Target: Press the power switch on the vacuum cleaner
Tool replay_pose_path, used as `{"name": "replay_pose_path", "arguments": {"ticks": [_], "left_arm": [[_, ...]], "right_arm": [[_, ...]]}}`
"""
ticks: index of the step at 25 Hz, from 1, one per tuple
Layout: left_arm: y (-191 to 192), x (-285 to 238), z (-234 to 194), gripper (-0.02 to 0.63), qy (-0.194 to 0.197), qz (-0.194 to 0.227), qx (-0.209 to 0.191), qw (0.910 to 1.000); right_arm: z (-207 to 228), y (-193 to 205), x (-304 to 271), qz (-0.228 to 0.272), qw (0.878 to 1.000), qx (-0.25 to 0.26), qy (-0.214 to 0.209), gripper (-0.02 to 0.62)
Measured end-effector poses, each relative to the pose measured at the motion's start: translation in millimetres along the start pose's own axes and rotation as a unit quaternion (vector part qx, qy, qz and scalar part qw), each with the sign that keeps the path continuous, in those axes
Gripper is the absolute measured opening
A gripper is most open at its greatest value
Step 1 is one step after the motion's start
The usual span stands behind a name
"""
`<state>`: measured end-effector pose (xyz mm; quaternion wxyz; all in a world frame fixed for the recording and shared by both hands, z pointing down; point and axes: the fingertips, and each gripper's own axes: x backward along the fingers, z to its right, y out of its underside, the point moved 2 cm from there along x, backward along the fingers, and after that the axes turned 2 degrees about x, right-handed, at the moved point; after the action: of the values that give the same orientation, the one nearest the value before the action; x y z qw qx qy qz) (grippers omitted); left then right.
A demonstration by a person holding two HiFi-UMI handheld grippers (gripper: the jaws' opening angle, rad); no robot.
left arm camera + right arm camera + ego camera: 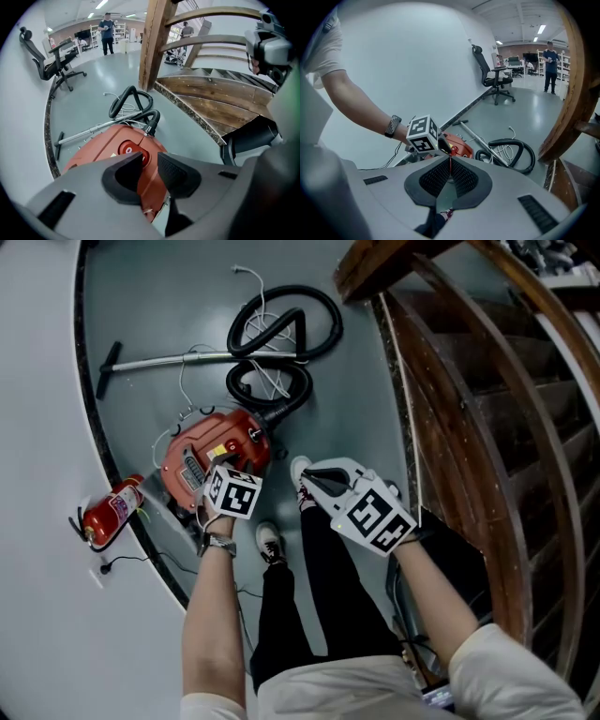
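Note:
The red vacuum cleaner lies on the grey floor in the head view, its black hose coiled beyond it. My left gripper hovers right over the vacuum's body. In the left gripper view its jaws stand a narrow gap apart with nothing between them, and the round red switch shows just past the left fingertip. My right gripper is held to the right of the vacuum, above a shoe. It is shut and empty, and it looks toward the left gripper's marker cube and the vacuum.
A metal wand with a floor head lies left of the hose. A red fire extinguisher rests by the curved white wall. A wooden staircase rises on the right. My legs and shoes stand beside the vacuum. An office chair stands farther off.

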<state>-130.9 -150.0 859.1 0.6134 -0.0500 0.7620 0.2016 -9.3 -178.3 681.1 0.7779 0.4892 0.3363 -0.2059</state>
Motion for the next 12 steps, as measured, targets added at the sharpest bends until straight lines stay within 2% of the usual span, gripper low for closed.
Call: {"name": "replay_pose_path", "arguments": {"ticks": [2, 5, 12], "left_arm": [[-3, 9, 3, 0.084, -0.003, 0.025, -0.004, 0.9997], [-11, 23, 6, 0.016, -0.004, 0.049, -0.01, 0.9987], [-26, 53, -2, 0.001, -0.013, 0.059, -0.012, 0.9981]], "right_arm": [[0, -2, 3, -0.003, 1.0, 0.005, -0.003, 0.031], [0, -6, 9, -0.008, 1.0, 0.012, -0.004, 0.031], [-4, -23, 19, 0.001, 1.0, 0.015, 0.003, 0.031]]}}
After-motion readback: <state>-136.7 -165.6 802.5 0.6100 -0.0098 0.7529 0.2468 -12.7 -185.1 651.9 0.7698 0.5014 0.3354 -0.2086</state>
